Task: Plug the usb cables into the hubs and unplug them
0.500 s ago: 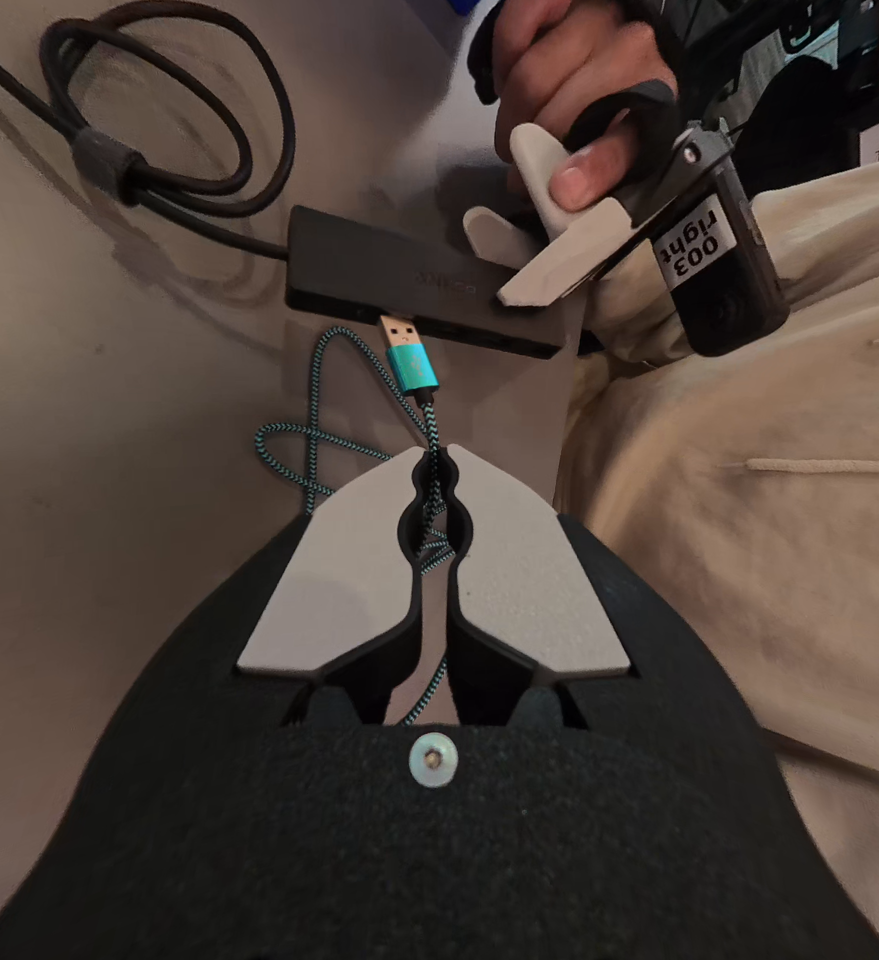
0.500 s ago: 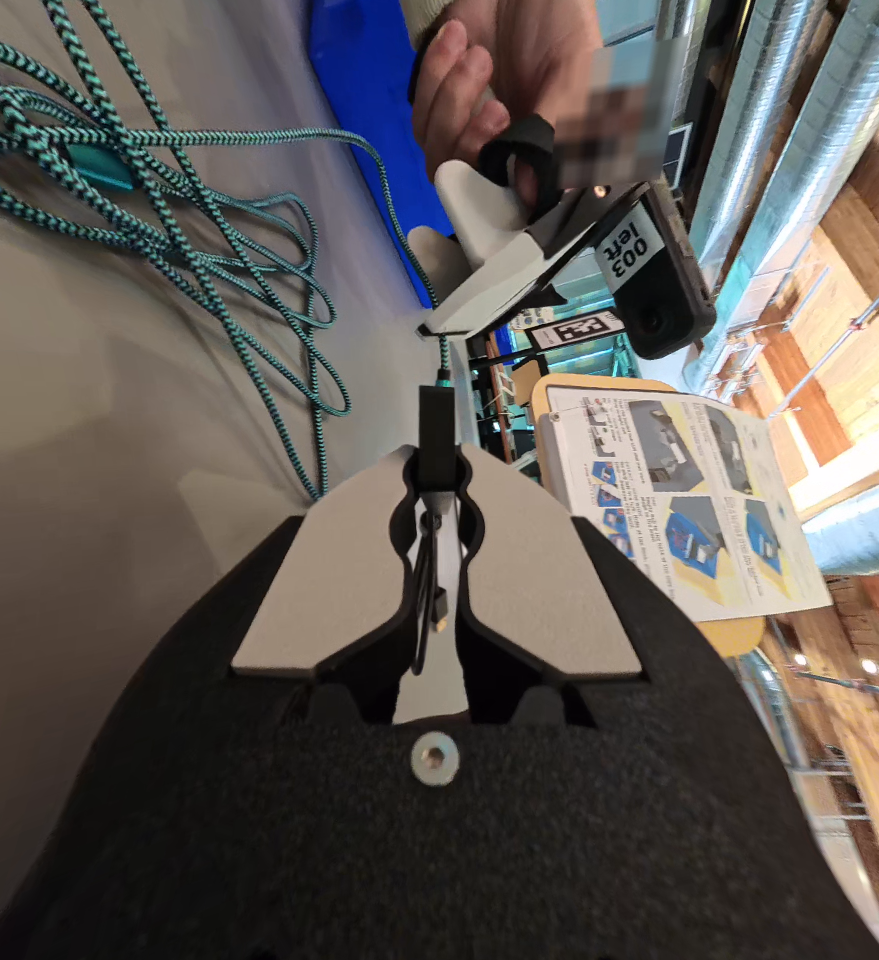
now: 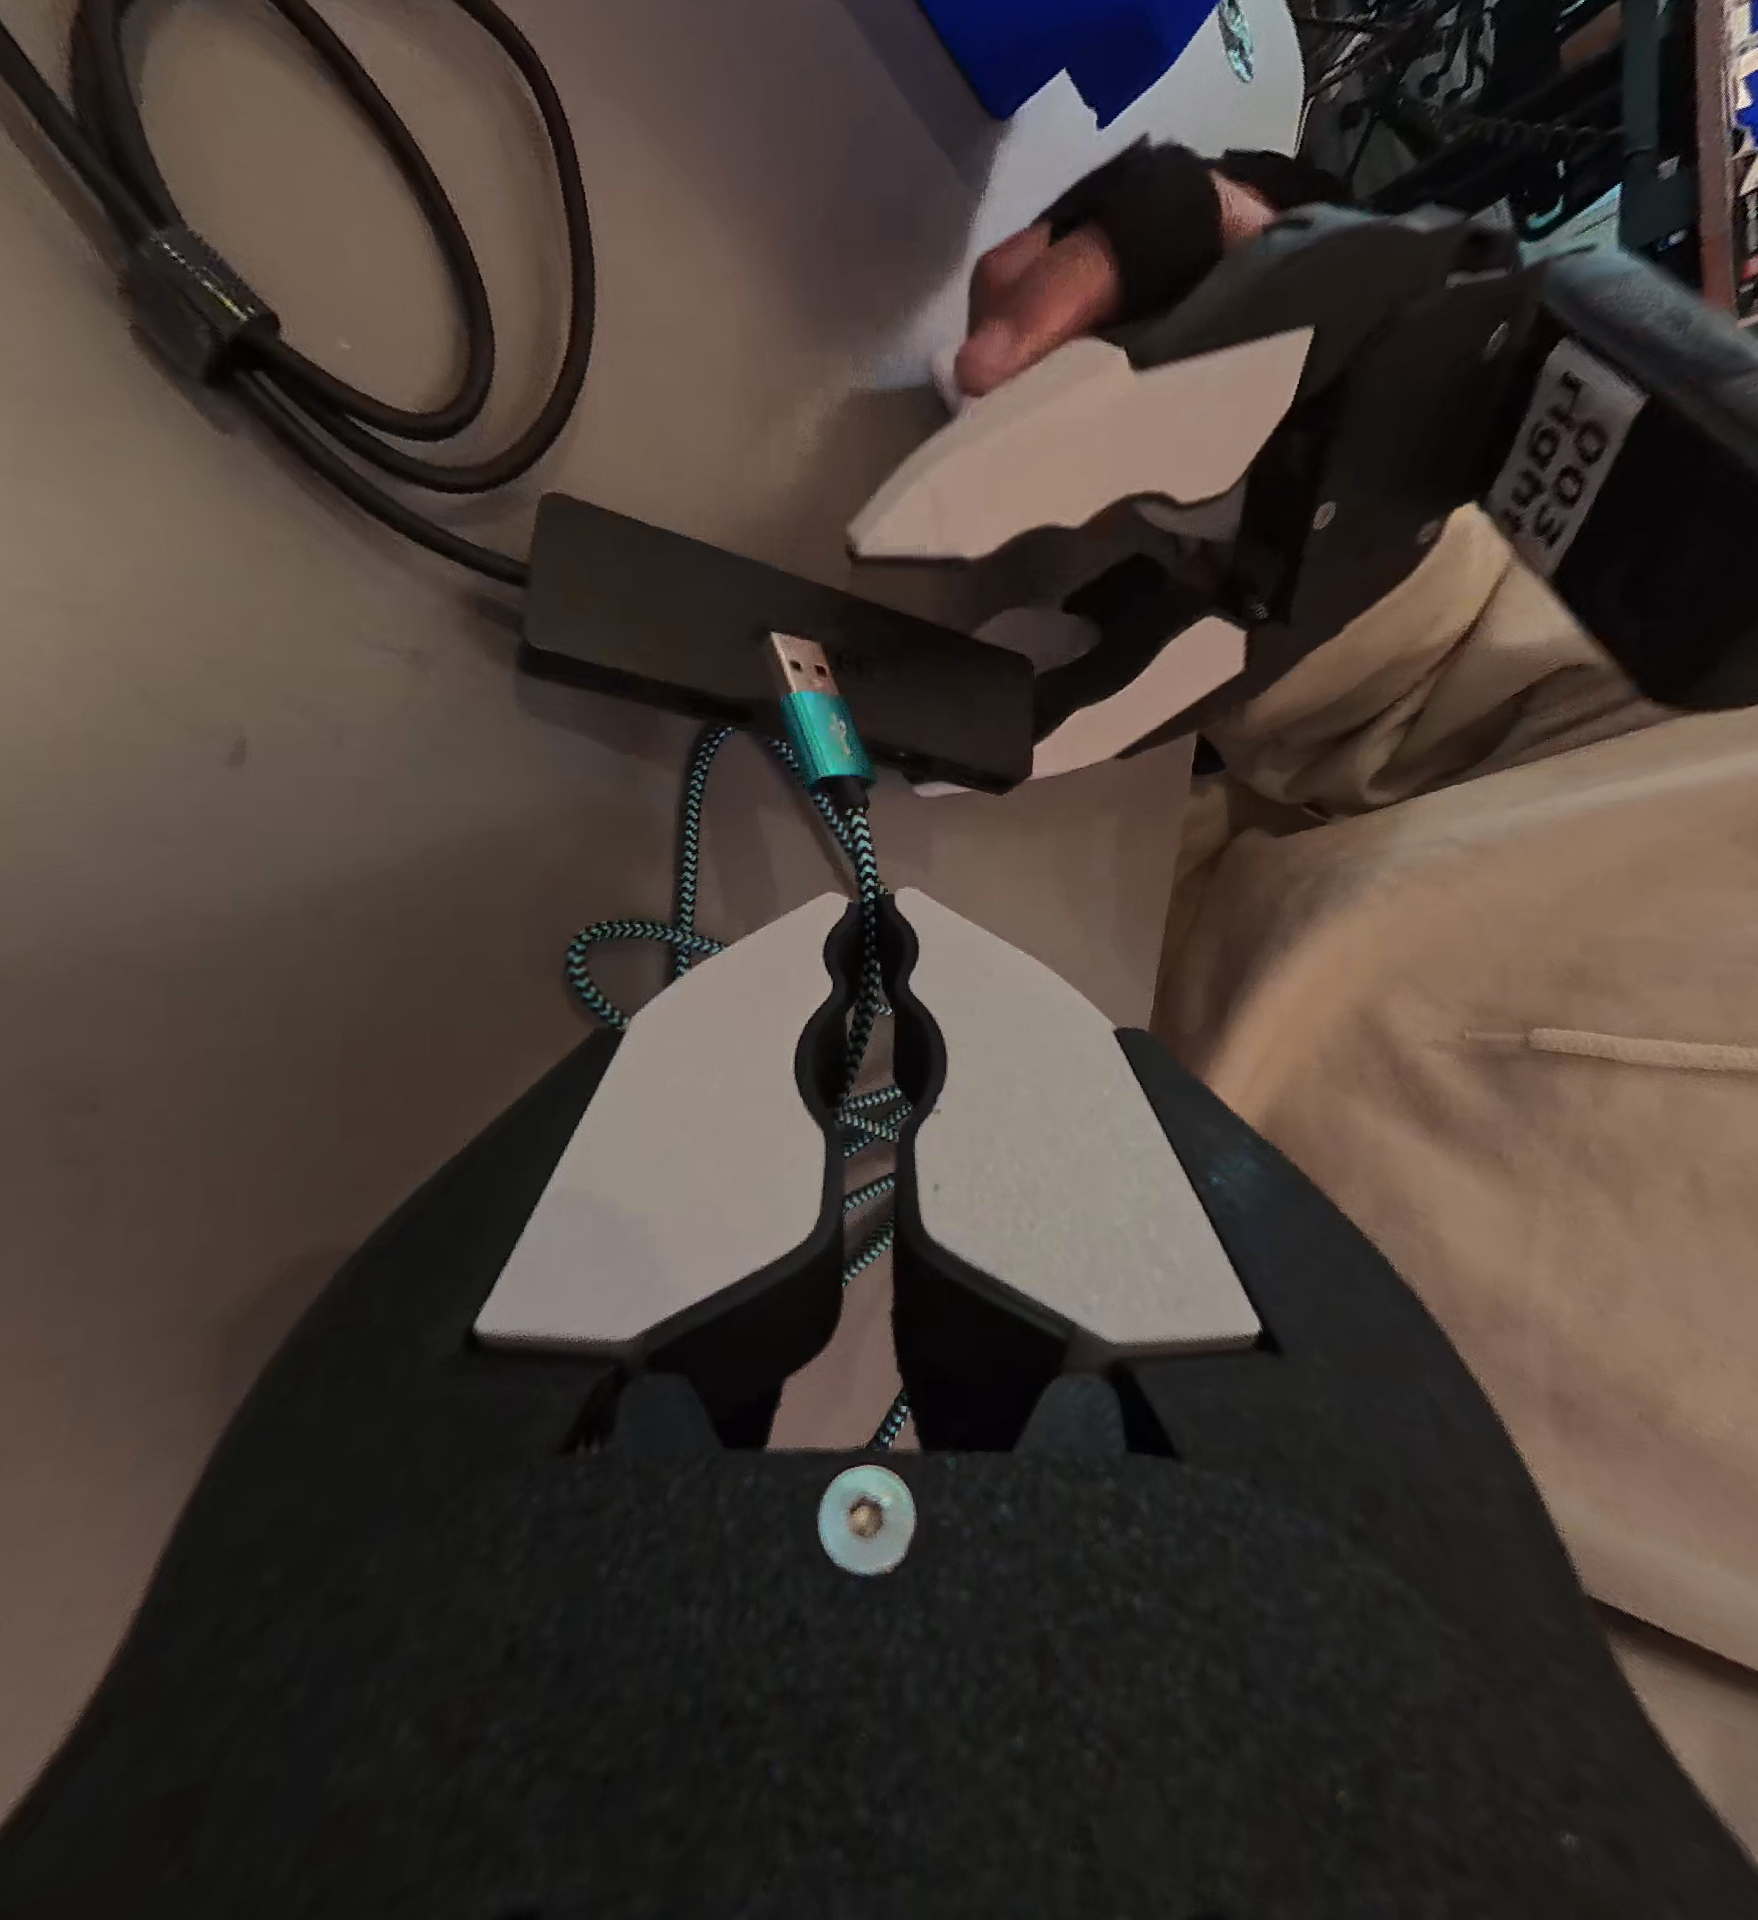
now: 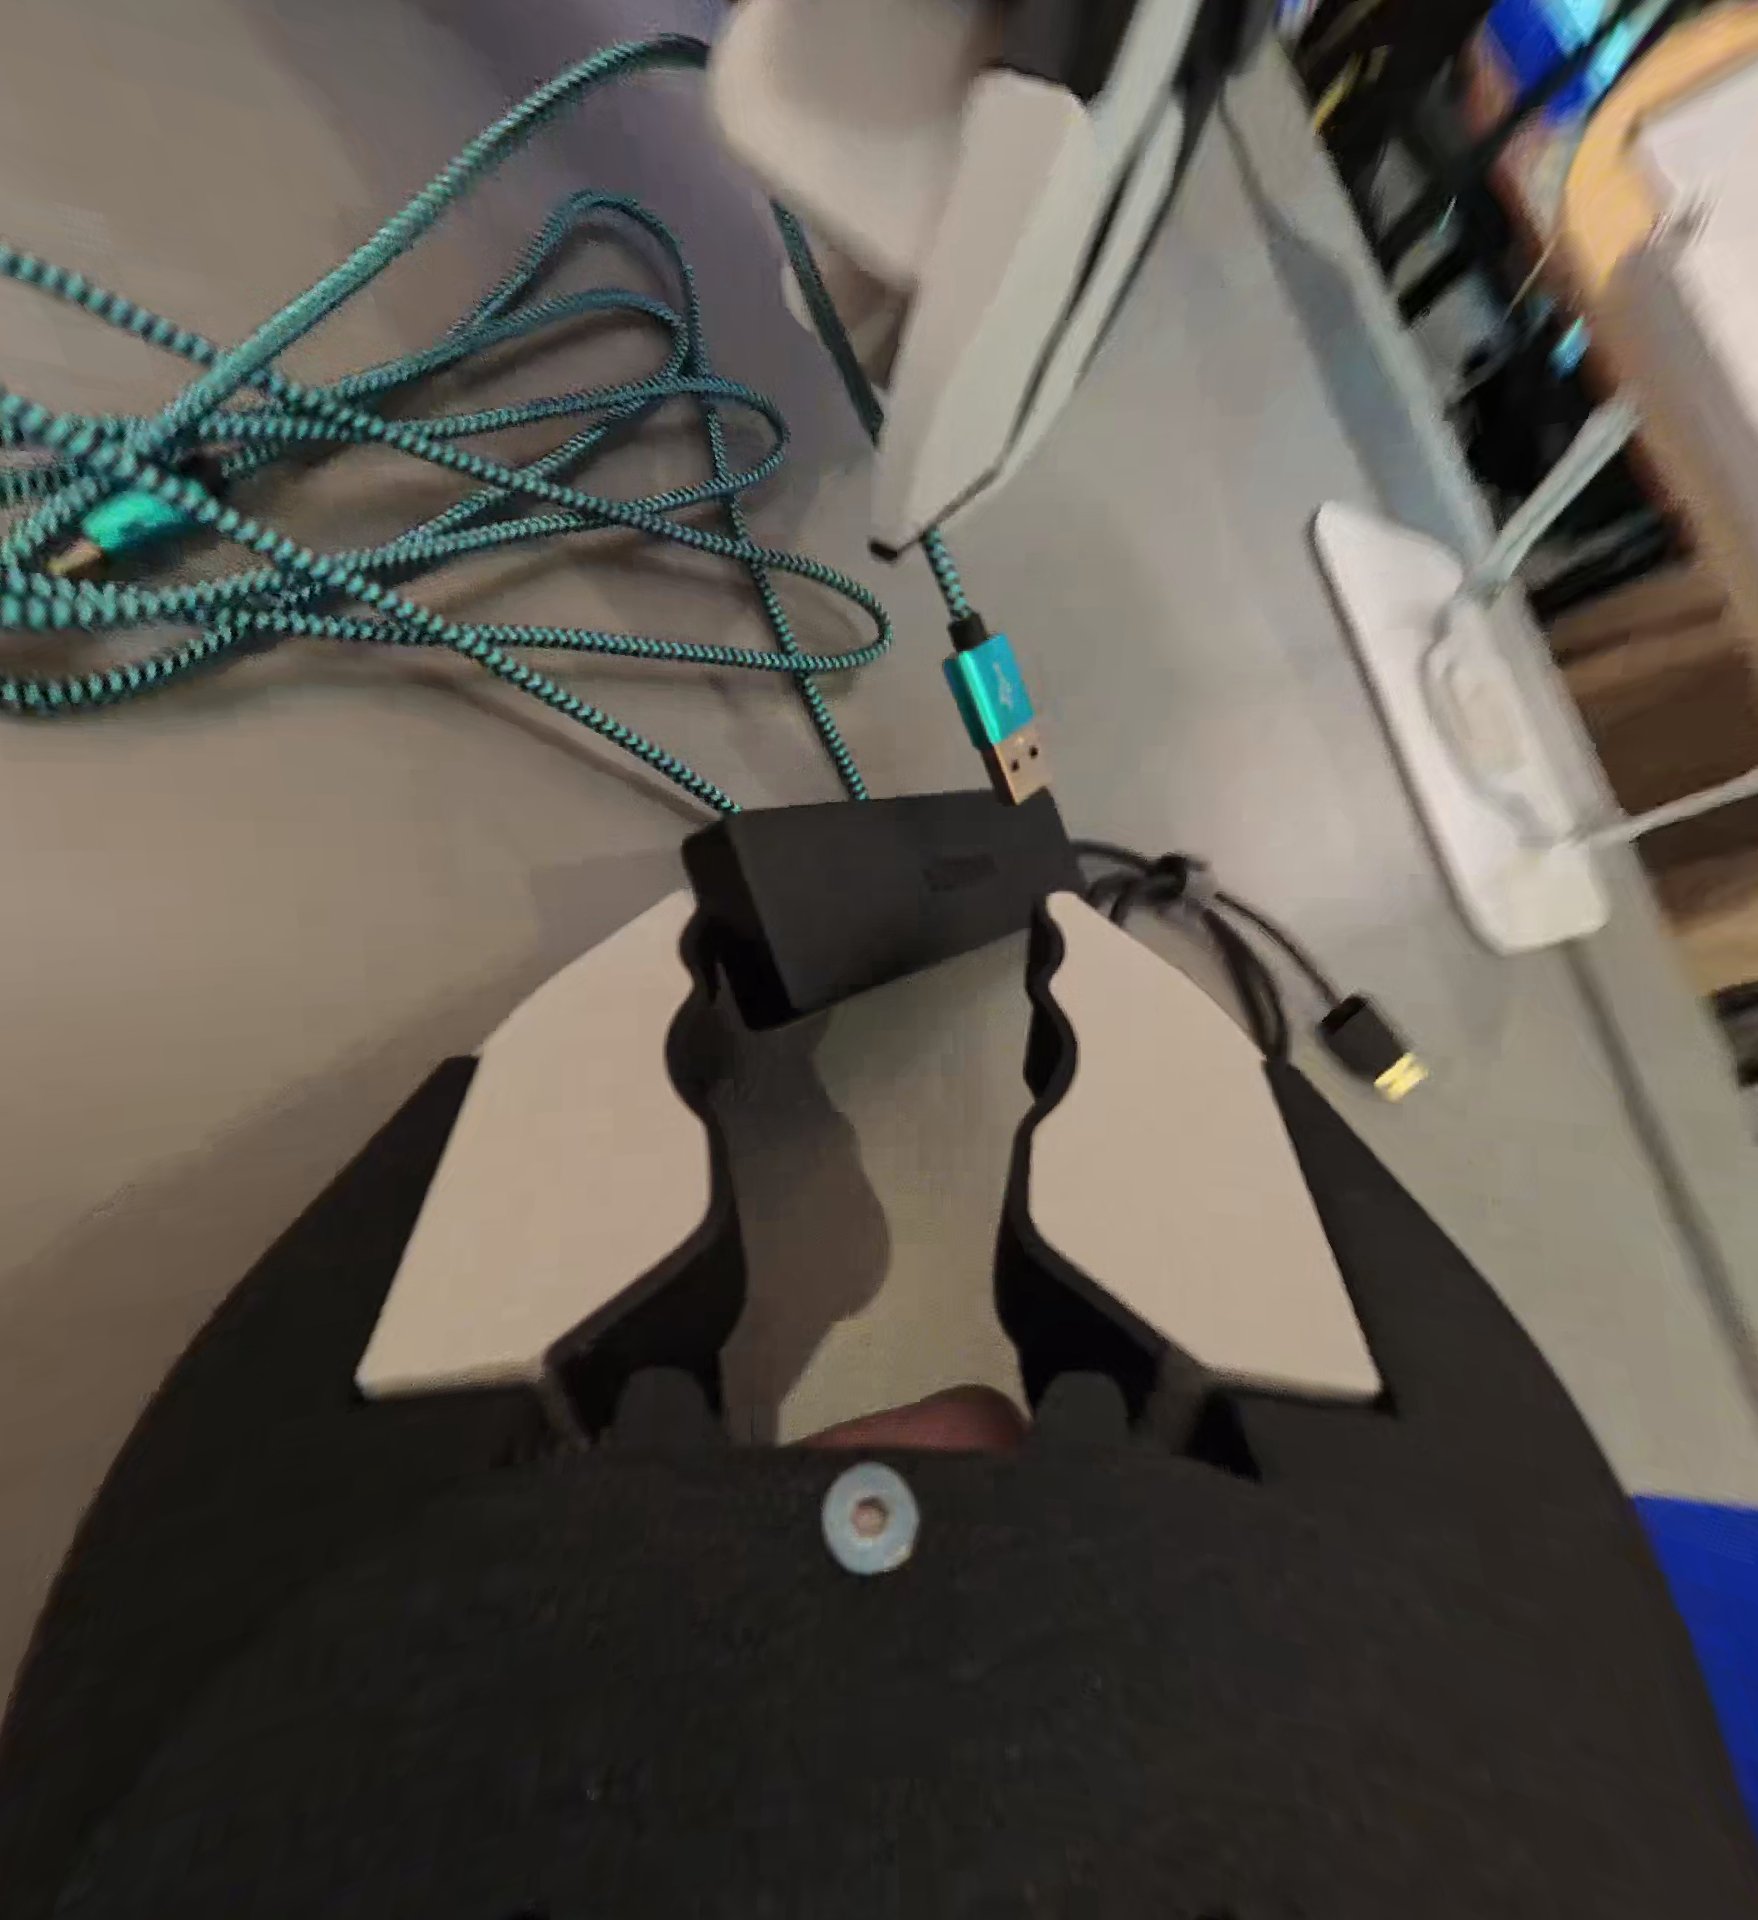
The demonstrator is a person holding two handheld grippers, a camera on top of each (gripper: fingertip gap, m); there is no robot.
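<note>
1. This looks like a lab or tech workroom: we stand at a plain pale table (image 3: 231, 1039) given over to cable work.
2. Loose teal braided cables (image 4: 355, 499) sprawl over it, beside a bundled black cord (image 3: 355, 260).
3. Past the table edge, dark racks of gear and wiring (image 3: 1685, 125) crowd the background.
4. Wooden shelving (image 4: 1685, 623) stands further off, too blurred to tell what it holds.

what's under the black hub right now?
Under the black USB hub, table and teal braided cable show. The hub's ports are hidden; the teal USB-A plug hangs above it, unplugged.
</note>
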